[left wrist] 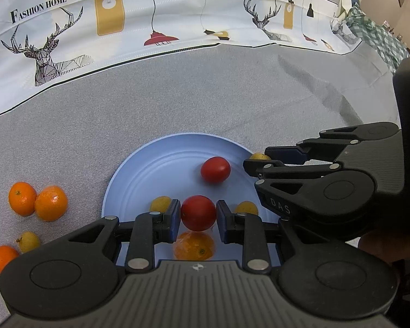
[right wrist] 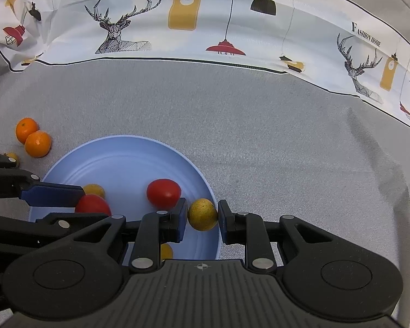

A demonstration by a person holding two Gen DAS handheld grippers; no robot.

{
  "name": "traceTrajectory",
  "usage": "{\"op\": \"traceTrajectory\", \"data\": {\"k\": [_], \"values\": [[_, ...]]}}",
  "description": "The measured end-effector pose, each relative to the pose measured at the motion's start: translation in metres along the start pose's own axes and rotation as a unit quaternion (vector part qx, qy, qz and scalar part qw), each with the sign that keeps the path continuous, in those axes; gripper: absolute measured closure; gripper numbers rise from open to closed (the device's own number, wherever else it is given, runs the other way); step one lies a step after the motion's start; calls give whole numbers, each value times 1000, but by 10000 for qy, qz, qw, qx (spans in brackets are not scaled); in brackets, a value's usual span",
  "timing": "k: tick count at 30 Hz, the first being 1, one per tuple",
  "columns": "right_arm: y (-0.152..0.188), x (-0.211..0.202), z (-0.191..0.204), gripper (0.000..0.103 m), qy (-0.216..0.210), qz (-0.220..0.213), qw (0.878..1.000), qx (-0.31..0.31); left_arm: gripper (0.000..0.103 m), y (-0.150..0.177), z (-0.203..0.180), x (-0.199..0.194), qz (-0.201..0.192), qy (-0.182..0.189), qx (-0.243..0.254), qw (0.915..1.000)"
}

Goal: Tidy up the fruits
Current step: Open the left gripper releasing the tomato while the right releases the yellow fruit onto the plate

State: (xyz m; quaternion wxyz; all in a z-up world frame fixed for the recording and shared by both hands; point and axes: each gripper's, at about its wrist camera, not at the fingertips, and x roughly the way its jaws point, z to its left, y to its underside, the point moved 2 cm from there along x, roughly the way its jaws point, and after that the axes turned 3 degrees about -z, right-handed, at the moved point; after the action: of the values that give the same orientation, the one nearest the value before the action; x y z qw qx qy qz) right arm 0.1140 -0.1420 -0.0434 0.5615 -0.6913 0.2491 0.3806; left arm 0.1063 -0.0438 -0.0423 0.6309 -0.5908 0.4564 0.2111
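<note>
A light blue plate point(left wrist: 150, 169) lies on the grey cloth. My left gripper point(left wrist: 198, 213) is shut on a red tomato point(left wrist: 198, 212) and holds it over the plate's near part, above an orange point(left wrist: 194, 246). A second red tomato point(left wrist: 215, 169) lies on the plate. My right gripper point(right wrist: 203, 214) is shut on a yellow fruit point(right wrist: 203, 214) over the plate's right rim point(right wrist: 205, 180). It also shows in the left wrist view point(left wrist: 259, 156). Two more yellow fruits point(left wrist: 160, 203) point(left wrist: 247, 207) lie on the plate.
Two oranges point(left wrist: 38, 199) touch each other on the cloth left of the plate. A yellow fruit point(left wrist: 28, 242) and another orange point(left wrist: 4, 257) lie nearer me on the left. A printed white cloth point(left wrist: 123, 27) runs along the back.
</note>
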Motion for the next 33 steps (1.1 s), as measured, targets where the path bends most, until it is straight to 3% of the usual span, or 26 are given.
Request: {"op": "traceTrajectory", "data": {"k": [20, 24, 33], "values": [[1, 3, 2, 76, 7, 65, 10000, -38, 72, 0, 2, -2, -25, 5, -42, 10000], [1, 2, 3, 71, 49, 36, 10000, -44, 72, 0, 2, -3, -36, 2, -44, 10000], [-3, -1, 0, 71, 157, -107, 9998, 9, 72, -1, 5, -6, -82, -5, -63, 9999]]}}
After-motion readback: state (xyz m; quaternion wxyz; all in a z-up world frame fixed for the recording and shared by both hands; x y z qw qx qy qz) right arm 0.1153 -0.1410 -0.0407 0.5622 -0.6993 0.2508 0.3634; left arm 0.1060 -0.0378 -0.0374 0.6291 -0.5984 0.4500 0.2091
